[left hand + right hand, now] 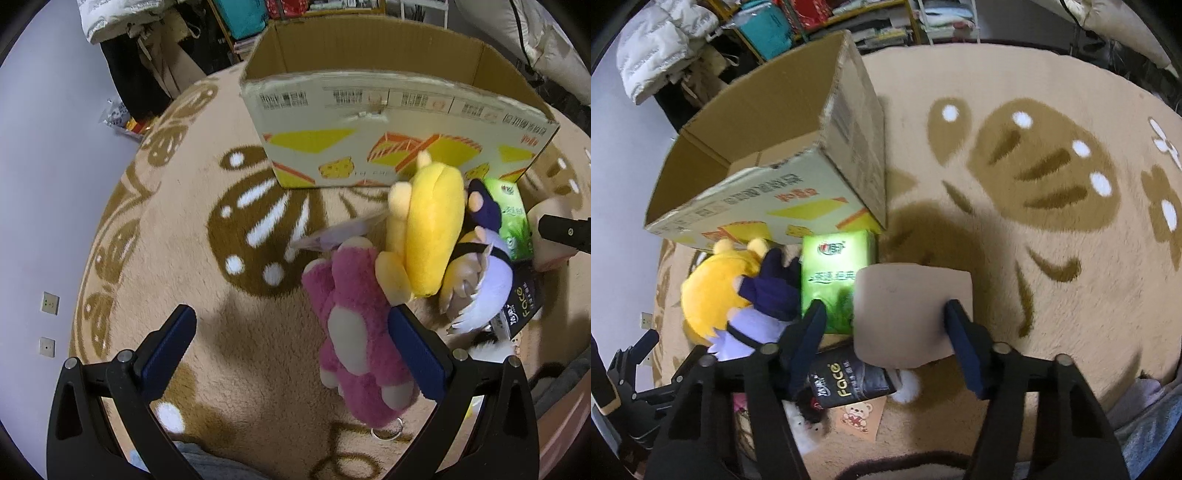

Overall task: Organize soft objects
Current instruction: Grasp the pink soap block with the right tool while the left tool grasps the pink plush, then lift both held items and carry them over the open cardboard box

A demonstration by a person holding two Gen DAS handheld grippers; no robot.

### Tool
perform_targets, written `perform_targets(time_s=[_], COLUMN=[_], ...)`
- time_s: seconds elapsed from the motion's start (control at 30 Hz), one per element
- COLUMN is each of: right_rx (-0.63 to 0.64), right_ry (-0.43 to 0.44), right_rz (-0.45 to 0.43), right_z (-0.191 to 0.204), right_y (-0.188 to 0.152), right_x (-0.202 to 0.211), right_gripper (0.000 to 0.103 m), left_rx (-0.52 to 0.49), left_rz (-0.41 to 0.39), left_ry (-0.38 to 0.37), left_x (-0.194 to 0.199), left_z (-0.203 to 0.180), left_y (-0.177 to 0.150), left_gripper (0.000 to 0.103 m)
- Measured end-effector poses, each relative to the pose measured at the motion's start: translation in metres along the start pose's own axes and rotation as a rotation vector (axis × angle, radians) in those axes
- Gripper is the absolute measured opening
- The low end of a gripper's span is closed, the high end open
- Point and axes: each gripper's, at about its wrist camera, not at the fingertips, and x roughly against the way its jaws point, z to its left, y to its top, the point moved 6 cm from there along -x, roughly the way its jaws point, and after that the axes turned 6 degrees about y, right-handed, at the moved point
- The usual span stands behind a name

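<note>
Evidently a pick-up step was in hand: soft items lay heaped on the rug in front of the box, none boxed yet. The right gripper was set around a beige pad; its jaws were partly closed, and whether the pads pressed it could not be told. The left gripper was spread wide, empty, one finger beside the pink plush. Next, a firm clamp and lift into the box seemed needed.

An open printed cardboard box stands on the round beige patterned rug. Before it the pink plush bear, yellow plush toy and green tissue pack lie clustered, the bear leftmost.
</note>
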Motion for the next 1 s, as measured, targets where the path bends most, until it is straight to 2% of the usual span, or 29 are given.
perform_targets(time_s=[0.07,0.3,0.47,0.67,0.77,0.83,0.93,1.0], right_rx=[0.006,0.046,0.1,0.102,0.118,0.126,0.136,0.152], right_ry=[-0.022,-0.037,-0.107,-0.073,-0.071,-0.066,-0.058,-0.056], right_rz=[0.013,0.015,0.007,-0.018,-0.029,-0.039,-0.054,-0.06], right_z=[-0.001,0.006,0.017,0.026,0.029,0.031,0.027,0.029], right_y=[0.0,-0.004,-0.01,-0.012,-0.013,-0.01,-0.008,-0.008], right_x=[-0.003,-0.008,-0.004,0.0,0.004,0.01,0.014,0.012], right_gripper=[0.048,0.038,0.032,0.032,0.032,0.032,0.032,0.032], left_rx=[0.006,0.021,0.087,0.119,0.121,0.119,0.113,0.107], left_rz=[0.007,0.045,0.087,0.111,0.124,0.129,0.127,0.124], left_ry=[-0.003,-0.02,-0.066,-0.164,-0.21,-0.251,-0.279,-0.278], left_x=[-0.003,-0.012,-0.018,-0.019,-0.019,-0.016,-0.014,-0.013], left_z=[-0.002,-0.01,-0.002,-0.005,-0.01,-0.013,-0.015,-0.017], left_y=[0.0,-0.004,-0.008,-0.011,-0.013,-0.012,-0.013,-0.013], left_gripper=[0.102,0.102,0.1,0.081,0.067,0.048,0.038,0.038])
